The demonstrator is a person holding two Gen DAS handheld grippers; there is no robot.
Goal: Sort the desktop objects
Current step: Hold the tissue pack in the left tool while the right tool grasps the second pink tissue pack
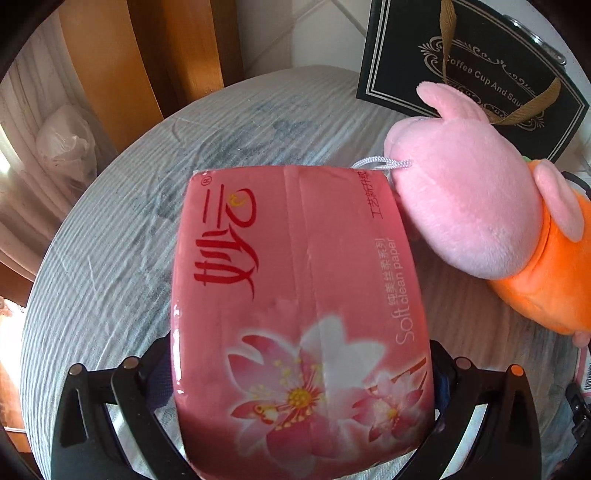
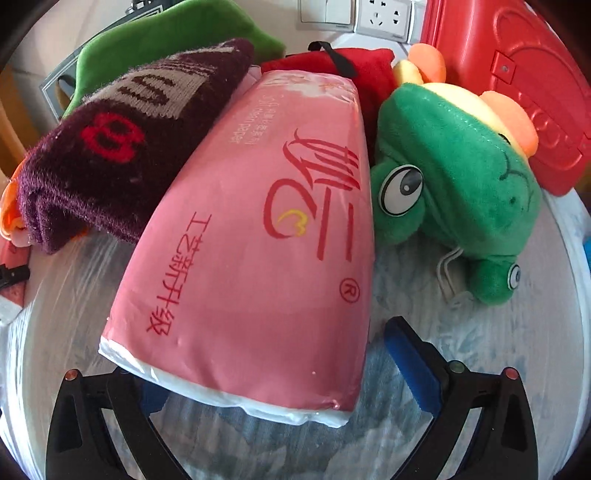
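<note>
"Soft clean paper" on tissue pack (image 1: 299,295)

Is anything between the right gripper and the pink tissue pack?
Nothing visible. The tissue pack lies partly between the open fingers of the right gripper, the maroon knit and green frog plush flanking it.

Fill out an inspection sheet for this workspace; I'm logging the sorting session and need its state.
Surface: table under a wrinkled pale cloth.
Job's things: pink tissue pack between the left gripper's fingers; pink plush toy touching it; green frog toy; maroon knit.
Clutter: black gift bag, red case.
Grippers: left gripper shut on the tissue pack; right gripper open around the pack's end.
Cables: nothing seen.
Surroundings: wall sockets, wooden chair.
</note>
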